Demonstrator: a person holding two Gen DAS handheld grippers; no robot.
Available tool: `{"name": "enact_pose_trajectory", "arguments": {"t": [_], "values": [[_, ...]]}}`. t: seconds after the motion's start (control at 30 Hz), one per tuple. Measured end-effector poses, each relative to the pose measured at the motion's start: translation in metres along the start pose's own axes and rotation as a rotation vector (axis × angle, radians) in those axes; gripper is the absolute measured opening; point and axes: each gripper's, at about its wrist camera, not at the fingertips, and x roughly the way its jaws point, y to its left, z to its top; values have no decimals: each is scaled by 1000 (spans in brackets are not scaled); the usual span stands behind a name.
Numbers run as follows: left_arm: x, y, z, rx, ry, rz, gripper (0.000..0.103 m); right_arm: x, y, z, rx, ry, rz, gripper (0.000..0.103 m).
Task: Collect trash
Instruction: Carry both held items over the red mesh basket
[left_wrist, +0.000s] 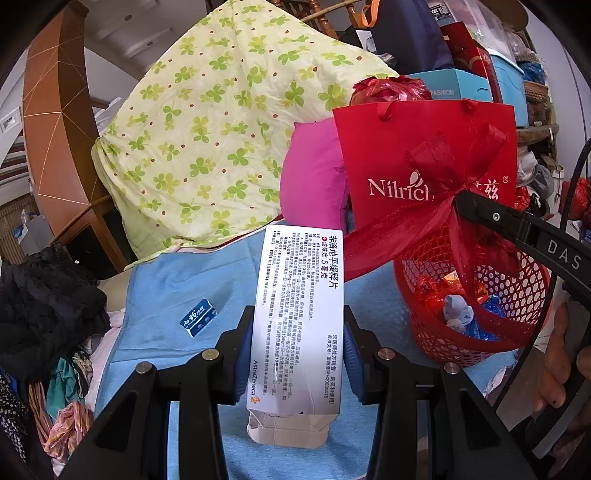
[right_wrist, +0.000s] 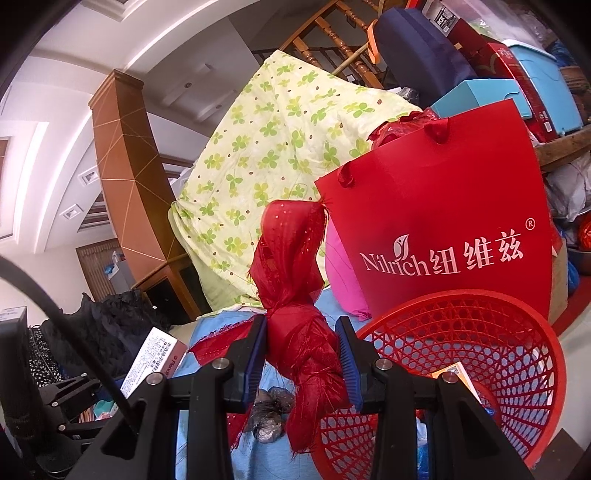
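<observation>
Trash held in both grippers beside the red mesh basket (left_wrist: 476, 295).

Left wrist view: the left gripper (left_wrist: 297, 354) is clamped on a white medicine carton (left_wrist: 299, 314), held by its long side walls above the blue cloth (left_wrist: 177, 306); light, empty-looking, easily crushed, end flap torn open. Right wrist view: the right gripper (right_wrist: 302, 363) is closed on a knotted red ribbon (right_wrist: 295, 295), pinched at the knot just left of the basket rim; soft, limp, frayed, likely to snag on the mesh.
</observation>
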Motion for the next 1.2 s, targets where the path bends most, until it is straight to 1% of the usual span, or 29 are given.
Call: {"name": "enact_pose_trajectory", "arguments": {"t": [0.6, 1.2], "values": [[2, -12, 2, 20, 5, -11, 45, -10, -10, 1, 10, -9, -34, 40], [4, -28, 5, 51, 2, -34, 45, -17, -15, 2, 22, -16, -47, 40]]}}
